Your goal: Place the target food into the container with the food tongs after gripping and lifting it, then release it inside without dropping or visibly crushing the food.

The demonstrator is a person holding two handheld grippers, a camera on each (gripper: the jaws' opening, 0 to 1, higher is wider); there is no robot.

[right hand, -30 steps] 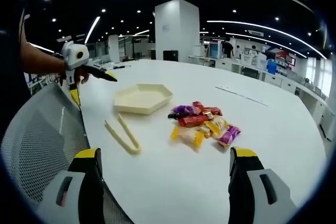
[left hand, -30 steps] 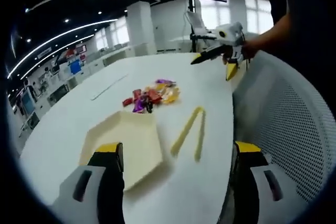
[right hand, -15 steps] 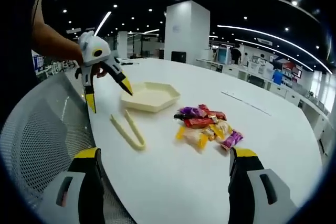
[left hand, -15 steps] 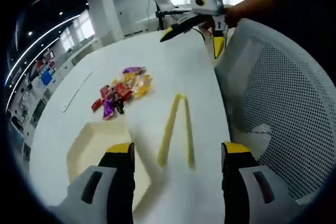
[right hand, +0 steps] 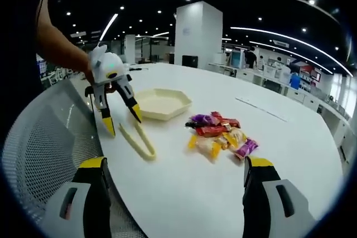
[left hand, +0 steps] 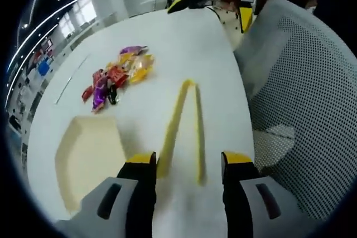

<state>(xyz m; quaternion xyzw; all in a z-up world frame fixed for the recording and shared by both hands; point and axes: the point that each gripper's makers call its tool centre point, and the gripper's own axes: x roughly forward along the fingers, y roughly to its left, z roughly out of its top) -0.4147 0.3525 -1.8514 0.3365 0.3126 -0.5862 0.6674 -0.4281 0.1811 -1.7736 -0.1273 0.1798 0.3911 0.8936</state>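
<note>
My left gripper hangs wide apart over the open ends of the tongs on the white table. My right gripper gapes wide, empty. Wrapped snacks lie piled beside the empty tray.

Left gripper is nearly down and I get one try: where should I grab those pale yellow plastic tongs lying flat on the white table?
Probably grip the pale yellow plastic tongs across both arms near the open ends, coming straight down. The left gripper already straddles those ends with open jaws, and the arms lie flat on the white table, joined at the far tip. That likely leaves the hinge free to spring.
</note>
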